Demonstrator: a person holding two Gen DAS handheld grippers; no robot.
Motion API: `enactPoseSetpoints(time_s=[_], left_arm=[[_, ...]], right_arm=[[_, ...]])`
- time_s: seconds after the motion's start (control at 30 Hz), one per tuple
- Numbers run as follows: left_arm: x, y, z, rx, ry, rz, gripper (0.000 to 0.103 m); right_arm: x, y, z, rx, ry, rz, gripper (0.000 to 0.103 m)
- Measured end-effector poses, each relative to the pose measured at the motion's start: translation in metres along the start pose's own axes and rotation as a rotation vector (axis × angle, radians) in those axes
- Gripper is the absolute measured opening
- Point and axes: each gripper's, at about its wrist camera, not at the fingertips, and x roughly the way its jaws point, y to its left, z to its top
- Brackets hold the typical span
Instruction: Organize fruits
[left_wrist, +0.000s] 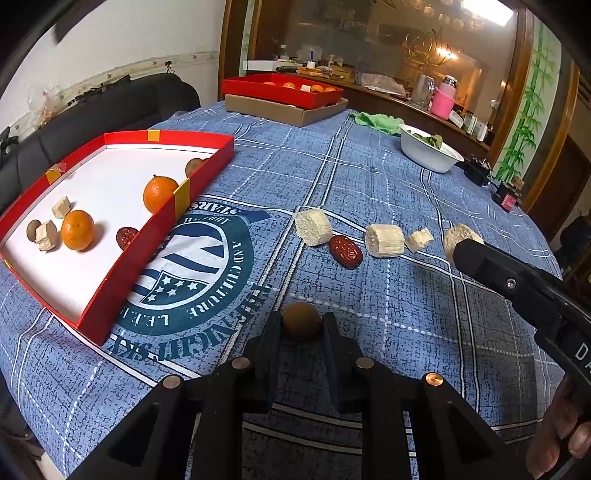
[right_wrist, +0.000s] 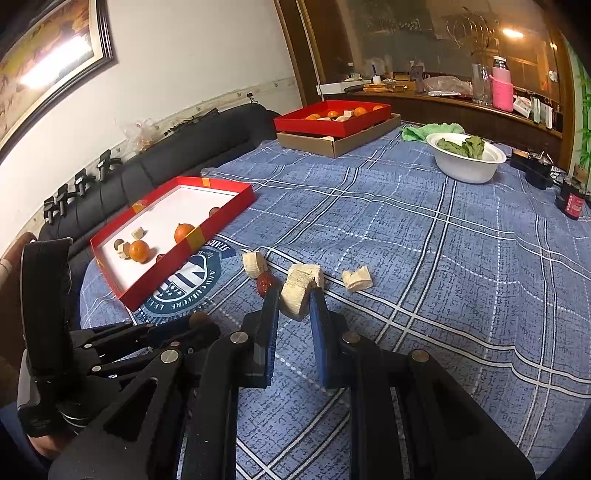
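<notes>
Both tools are loaded for the red tray (left_wrist: 110, 295) at ten o'clock, presumably so two pieces go in together. The left hand-held gripper (left_wrist: 301, 325) pinches a small brown round fruit (left_wrist: 301, 319) just above the surface (left_wrist: 369, 177); the right hand-held gripper (right_wrist: 293, 295) clamps a pale cut chunk (right_wrist: 295, 291). Both tilt downward, side by side.

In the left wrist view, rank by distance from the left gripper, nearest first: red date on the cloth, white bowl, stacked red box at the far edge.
1. Red date, on the cloth just ahead.
2. White bowl, farther, to the right.
3. Stacked red box, far table edge.
</notes>
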Motion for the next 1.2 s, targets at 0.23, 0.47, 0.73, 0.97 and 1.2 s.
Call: enactPoseSetpoints(time_s=[0.23,0.47,0.73,0.97,1.2], left_arm=[[-0.0001,-0.0009,0.0002,0.01,0.002,-0.005,0.02],[0.0006,-0.0016,0.0002,0.013,0.003,-0.008,0.02],[0.001,-0.0025,0.0006,0.018,0.005,-0.016,0.02],[0.001,-0.0032,0.0006,0.023,0.007,-0.016,0.02],[0.0002,-0.0035,0.0007,0.021,0.003,-0.024,0.02]], right_arm=[[0.0007,0.0009,-0.0002,-0.002,0.002,-0.001,0.016],[0.0008,0.0011,0.0001,-0.001,0.001,0.005,0.016],[0.002,0.0017,-0.0009,-0.005,0.006,0.014,0.016],[0.0031,0.0022,-0.0021,-0.004,0.011,0.023,0.016],[0.0041,0.0025,-0.0027,-0.006,0.012,0.027,0.016]])
